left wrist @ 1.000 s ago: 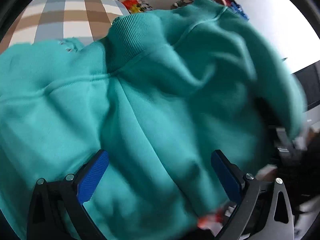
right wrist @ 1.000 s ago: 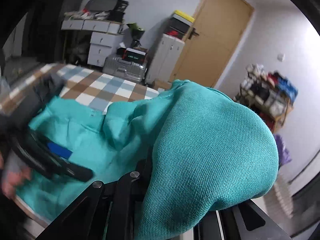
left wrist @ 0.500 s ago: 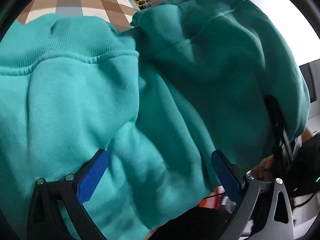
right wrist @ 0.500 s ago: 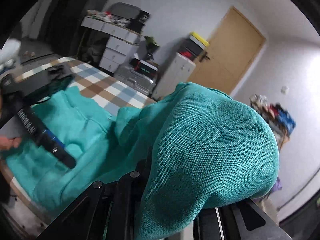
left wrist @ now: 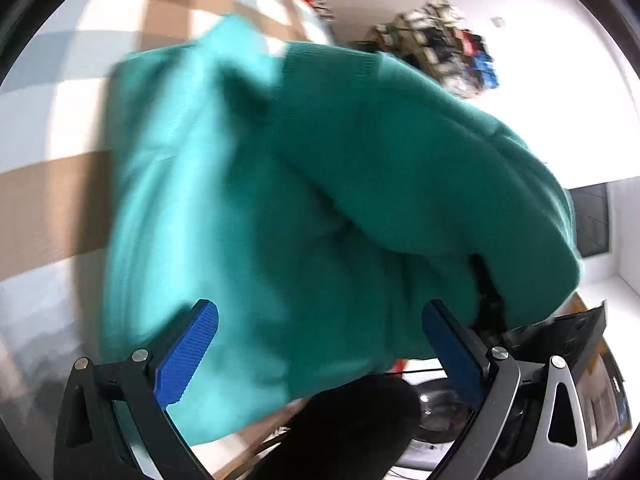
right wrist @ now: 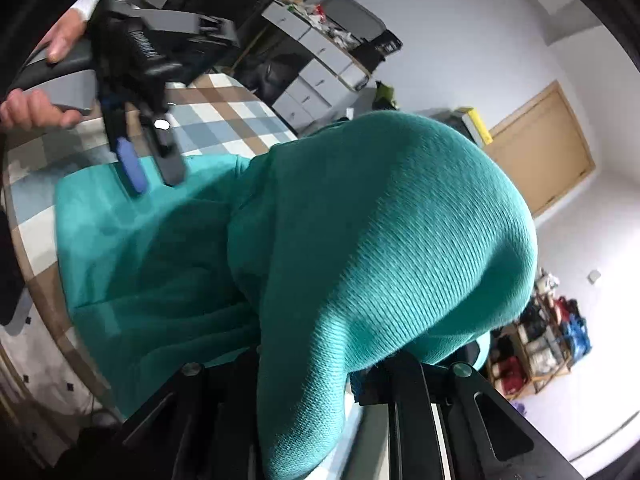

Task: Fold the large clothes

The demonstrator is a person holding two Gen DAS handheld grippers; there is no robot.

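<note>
A large teal sweatshirt (left wrist: 304,200) lies partly on a checked table (left wrist: 52,128), with its near side lifted. My left gripper (left wrist: 320,344) is open, its blue pads apart above the cloth and holding nothing. It also shows in the right wrist view (right wrist: 154,166), above the sweatshirt's far edge. My right gripper (right wrist: 352,392) is shut on a bunched fold of the sweatshirt (right wrist: 380,240), which drapes over its fingers and hides them.
The table's rounded edge (right wrist: 44,300) runs along the left in the right wrist view. White drawers (right wrist: 320,64), a wooden door (right wrist: 544,148) and a cluttered shelf (right wrist: 540,344) stand behind. A dark item (left wrist: 352,420) sits below the left gripper.
The left gripper has pulled up and back from the sweatshirt, so more checked table shows. The right gripper has kept its hold and tilted, lifting the fold.
</note>
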